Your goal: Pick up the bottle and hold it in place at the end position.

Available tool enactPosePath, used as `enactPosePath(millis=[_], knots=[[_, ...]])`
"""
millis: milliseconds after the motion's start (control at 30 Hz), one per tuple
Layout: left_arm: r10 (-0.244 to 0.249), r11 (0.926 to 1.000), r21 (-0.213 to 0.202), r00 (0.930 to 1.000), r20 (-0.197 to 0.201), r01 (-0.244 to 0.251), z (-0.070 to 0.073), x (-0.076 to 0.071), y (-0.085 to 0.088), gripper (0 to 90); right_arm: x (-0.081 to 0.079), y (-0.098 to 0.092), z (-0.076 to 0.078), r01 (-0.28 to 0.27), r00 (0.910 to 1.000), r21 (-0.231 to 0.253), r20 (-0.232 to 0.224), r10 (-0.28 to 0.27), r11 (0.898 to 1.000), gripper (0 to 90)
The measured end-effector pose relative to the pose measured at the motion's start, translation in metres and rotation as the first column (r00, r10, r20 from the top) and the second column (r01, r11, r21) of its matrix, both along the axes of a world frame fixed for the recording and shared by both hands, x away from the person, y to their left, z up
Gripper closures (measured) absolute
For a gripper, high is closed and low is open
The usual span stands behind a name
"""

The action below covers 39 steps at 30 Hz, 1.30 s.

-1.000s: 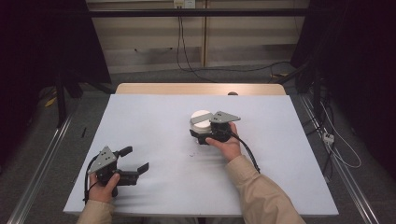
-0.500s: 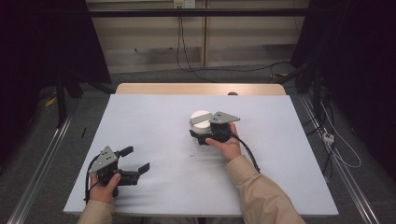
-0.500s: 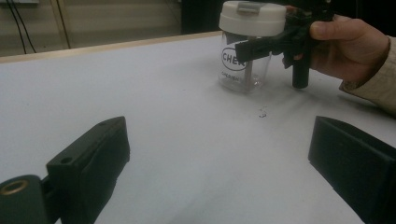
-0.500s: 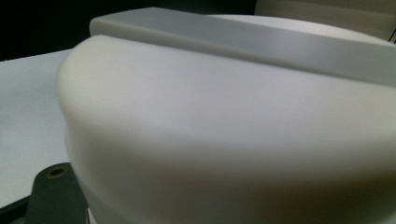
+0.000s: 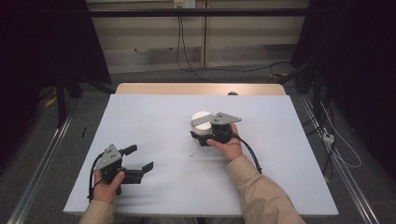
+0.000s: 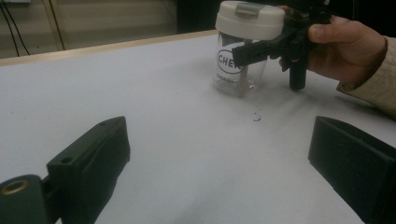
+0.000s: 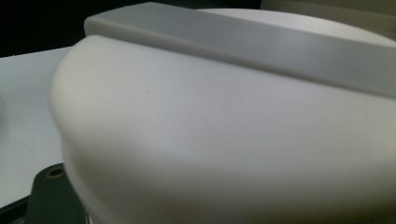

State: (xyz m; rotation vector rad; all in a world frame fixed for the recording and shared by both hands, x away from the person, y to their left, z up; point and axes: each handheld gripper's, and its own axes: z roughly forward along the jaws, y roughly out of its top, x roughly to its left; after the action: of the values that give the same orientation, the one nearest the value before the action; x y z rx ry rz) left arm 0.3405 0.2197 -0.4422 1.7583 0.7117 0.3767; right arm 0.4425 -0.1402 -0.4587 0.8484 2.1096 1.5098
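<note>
Clear plastic forms the body of a small jar (image 6: 238, 70) that stands upright near the middle of the white table (image 5: 154, 121), topped with a white lid (image 5: 201, 117) crossed by a grey bar (image 7: 261, 44). The right gripper (image 5: 205, 135) sits right against this jar: in the left gripper view one black jaw reaches across the jar's wall just under the lid, and in the right gripper view the lid looms very close between the jaws. Whether those jaws actually press on the jar cannot be told. The right hand (image 5: 229, 147) holds that tool from the near side. Well apart, toward the table's near left corner, the left gripper (image 5: 138, 161) rests low over bare table with its jaws spread wide and nothing between them. A small dark speck (image 6: 257, 118) lies on the table just in front of the jar.
</note>
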Motion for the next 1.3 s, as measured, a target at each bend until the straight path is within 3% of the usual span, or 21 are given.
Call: enactPosePath(millis=[133,267,800,1300], knots=[[-0.006,1.0000,0.005,1.0000,-0.001,0.006,0.000,0.000,-0.002,5.2,-0.001,-0.003,0.001,0.022,0.9988,0.009,-0.044,-0.022,1.000,15.9],[-0.009,0.9999,0.008,1.0000,-0.001,0.009,0.000,0.000,-0.003,5.2,-0.004,-0.004,0.002,0.028,0.9982,-0.020,-0.052,-0.029,0.999,11.6],[-0.009,1.0000,0.004,1.0000,0.001,0.009,0.001,0.001,-0.005,5.2,-0.012,-0.008,0.006,0.035,0.9979,-0.039,-0.053,-0.037,0.999,17.9],[-0.024,0.9997,0.001,0.9997,0.005,0.024,0.008,0.008,-0.019,5.3,-0.013,-0.006,0.006,0.021,0.9992,-0.061,-0.034,-0.023,0.998,18.6]])
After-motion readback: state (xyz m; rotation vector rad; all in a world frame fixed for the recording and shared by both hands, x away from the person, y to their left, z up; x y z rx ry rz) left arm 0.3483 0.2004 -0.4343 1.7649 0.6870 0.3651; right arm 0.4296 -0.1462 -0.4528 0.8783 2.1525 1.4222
